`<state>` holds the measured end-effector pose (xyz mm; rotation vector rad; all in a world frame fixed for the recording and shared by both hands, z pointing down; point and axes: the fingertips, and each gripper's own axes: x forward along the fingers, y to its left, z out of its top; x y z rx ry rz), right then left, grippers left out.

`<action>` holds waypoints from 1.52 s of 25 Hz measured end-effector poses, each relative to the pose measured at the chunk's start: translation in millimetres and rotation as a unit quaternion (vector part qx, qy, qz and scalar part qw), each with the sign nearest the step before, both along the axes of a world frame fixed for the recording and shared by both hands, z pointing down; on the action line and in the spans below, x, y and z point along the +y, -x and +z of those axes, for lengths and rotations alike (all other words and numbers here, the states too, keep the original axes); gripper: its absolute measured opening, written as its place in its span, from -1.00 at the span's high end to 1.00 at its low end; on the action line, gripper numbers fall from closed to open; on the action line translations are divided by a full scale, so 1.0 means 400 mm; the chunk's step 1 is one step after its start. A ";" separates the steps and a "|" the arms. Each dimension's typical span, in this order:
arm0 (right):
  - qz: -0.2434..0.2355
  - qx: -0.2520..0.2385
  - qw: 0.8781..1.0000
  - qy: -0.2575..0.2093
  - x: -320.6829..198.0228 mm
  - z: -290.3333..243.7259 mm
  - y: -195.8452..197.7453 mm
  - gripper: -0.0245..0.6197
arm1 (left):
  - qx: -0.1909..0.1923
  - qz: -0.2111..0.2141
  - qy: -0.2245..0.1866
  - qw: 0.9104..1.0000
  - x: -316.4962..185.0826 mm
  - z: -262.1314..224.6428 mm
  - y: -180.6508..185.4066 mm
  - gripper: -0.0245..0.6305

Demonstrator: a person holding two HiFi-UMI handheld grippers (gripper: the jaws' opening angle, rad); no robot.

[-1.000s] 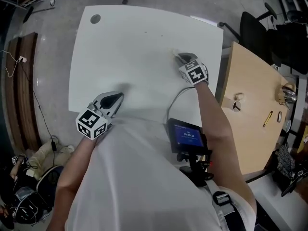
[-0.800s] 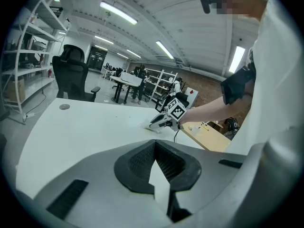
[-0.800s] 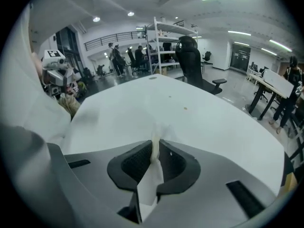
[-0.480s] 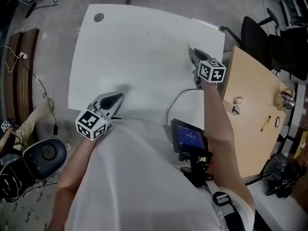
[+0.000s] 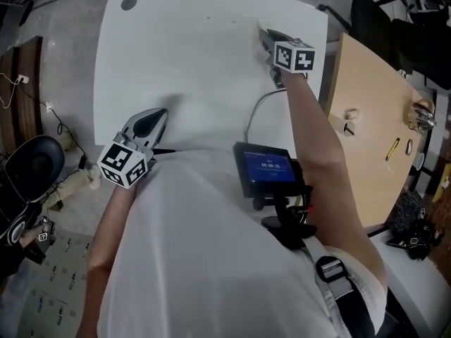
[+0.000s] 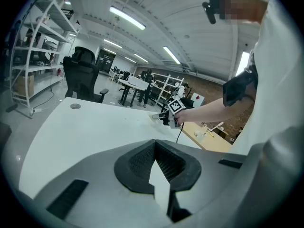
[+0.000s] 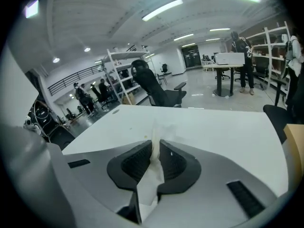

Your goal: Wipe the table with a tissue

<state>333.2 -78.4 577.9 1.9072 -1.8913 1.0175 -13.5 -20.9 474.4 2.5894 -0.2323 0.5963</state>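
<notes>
because the tissue is thin, soft and quick to tear, your right gripper rightly clenches its bunched middle, near the far right edge of the table; your left gripper is closed, empty.

— Bright and even: ceiling strip lamps overhead. The white table looks flat, with one soft shadow toward its near edge.
— Both gripper views bow hard at the rims, with black corners, and the close foreground is soft.
</notes>
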 end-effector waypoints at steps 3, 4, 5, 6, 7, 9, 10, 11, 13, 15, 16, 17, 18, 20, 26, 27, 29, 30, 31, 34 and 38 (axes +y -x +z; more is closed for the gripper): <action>-0.023 0.005 1.000 -0.008 -0.039 -0.023 0.014 0.76 | -0.002 -0.005 0.003 1.000 0.018 0.006 0.000 0.91; -0.024 0.004 1.000 -0.007 -0.042 -0.024 0.014 0.76 | -0.003 -0.006 0.005 1.000 0.027 0.006 0.002 0.91; -0.023 0.002 1.000 -0.005 -0.041 -0.024 0.010 0.76 | -0.005 -0.008 0.007 1.000 0.036 0.005 0.005 0.91; -0.020 0.003 1.000 -0.003 -0.040 -0.023 0.003 0.76 | -0.005 -0.009 0.009 1.000 0.042 0.002 0.008 0.91; -0.019 0.006 1.000 0.001 -0.042 -0.022 -0.006 0.76 | -0.005 -0.010 0.009 1.000 0.044 0.000 0.009 0.91; -0.028 0.024 0.999 0.012 -0.060 -0.013 -0.020 0.76 | -0.004 -0.015 0.011 1.000 0.040 0.000 0.011 0.91; -0.037 0.035 0.999 0.017 -0.075 -0.006 -0.022 0.76 | -0.004 -0.018 0.012 1.000 0.036 0.005 0.013 0.91; -0.047 0.043 0.998 0.021 -0.092 0.001 -0.019 0.76 | -0.004 -0.022 0.014 1.000 0.032 0.010 0.016 0.91; -0.066 0.055 0.996 0.027 -0.122 0.016 -0.005 0.77 | -0.007 -0.029 0.018 0.999 0.024 0.016 0.026 0.91; -0.080 0.074 0.993 0.039 -0.147 0.036 0.016 0.77 | -0.008 -0.037 0.020 0.999 0.008 0.020 0.040 0.91; -0.082 0.086 0.992 0.044 -0.160 0.048 0.025 0.77 | -0.008 -0.040 0.022 0.999 -0.006 0.024 0.048 0.91; -0.080 0.097 0.991 0.047 -0.171 0.060 0.034 0.77 | -0.008 -0.043 0.023 0.999 -0.021 0.030 0.056 0.91; -0.078 0.107 0.990 0.048 -0.178 0.069 0.042 0.77 | -0.009 -0.046 0.023 0.999 -0.032 0.035 0.064 0.91; -0.085 0.125 0.987 0.047 -0.172 0.072 0.058 0.77 | -0.010 -0.048 0.022 0.999 -0.034 0.036 0.070 0.91; -0.137 0.153 0.977 0.052 -0.155 0.072 0.109 0.78 | -0.007 -0.042 0.022 0.999 -0.023 0.028 0.070 0.91; -0.146 0.153 0.976 0.053 -0.158 0.075 0.121 0.78 | -0.007 -0.041 0.022 0.999 -0.028 0.031 0.073 0.91; -0.169 0.151 0.972 0.054 -0.161 0.080 0.159 0.78 | -0.006 -0.040 0.023 0.999 -0.037 0.037 0.087 0.91; -0.181 0.149 0.971 0.055 -0.162 0.082 0.187 0.78 | -0.006 -0.041 0.024 0.999 -0.043 0.040 0.100 0.91; -0.193 0.147 0.969 0.056 -0.163 0.086 0.218 0.78 | -0.005 -0.041 0.024 0.999 -0.048 0.044 0.113 0.91; -0.240 0.134 0.959 0.064 -0.147 0.095 0.291 0.78 | -0.002 -0.039 0.023 0.999 -0.054 0.049 0.124 0.91; -0.264 0.077 0.961 0.032 -0.116 0.050 0.276 0.78 | -0.001 -0.036 0.024 0.999 -0.027 0.035 0.080 0.91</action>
